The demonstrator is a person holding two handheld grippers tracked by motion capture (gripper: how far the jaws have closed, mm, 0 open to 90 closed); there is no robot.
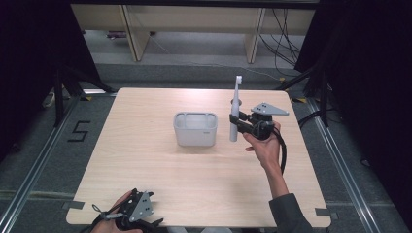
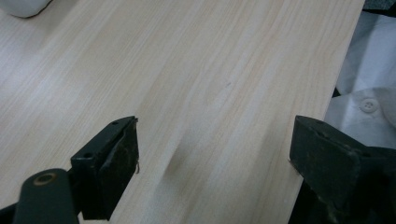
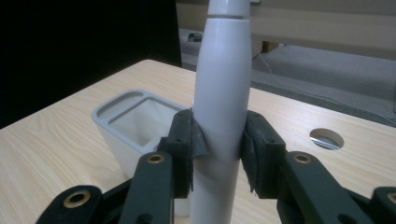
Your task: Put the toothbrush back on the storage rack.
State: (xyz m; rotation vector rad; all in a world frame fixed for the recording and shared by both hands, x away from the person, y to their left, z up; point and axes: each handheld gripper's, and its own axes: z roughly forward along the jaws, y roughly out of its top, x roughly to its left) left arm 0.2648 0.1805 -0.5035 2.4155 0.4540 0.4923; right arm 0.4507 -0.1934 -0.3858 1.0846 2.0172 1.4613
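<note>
Table (image 1: 194, 170): pale wood-grain top, matt, smooth, fine streaks running lengthwise. Electric toothbrush (image 3: 219, 93): light grey plastic body, smooth, soft satin sheen. Holder (image 1: 195, 128), left of the toothbrush: grey-white plastic, matt, smooth walls. Right gripper (image 3: 219, 149): black matt plastic links with brass-coloured rivets; pads dark, rough, rubbery. Left gripper (image 2: 215, 158), near edge: same black matt build, worn pads. White cloth (image 2: 364, 93) with button, soft, matt.

holder (image 1: 195, 128) sits mid bench (image 1: 145, 160), a bit toward the far side. toothbrush (image 1: 235, 114) stands upright just right of it, off the bench, clamped in right tool (image 1: 241, 122). round hole (image 1: 236, 102) in bench behind the brush. left tool (image 1: 145, 224) at near edge, left of centre, well apart from holder.
</note>
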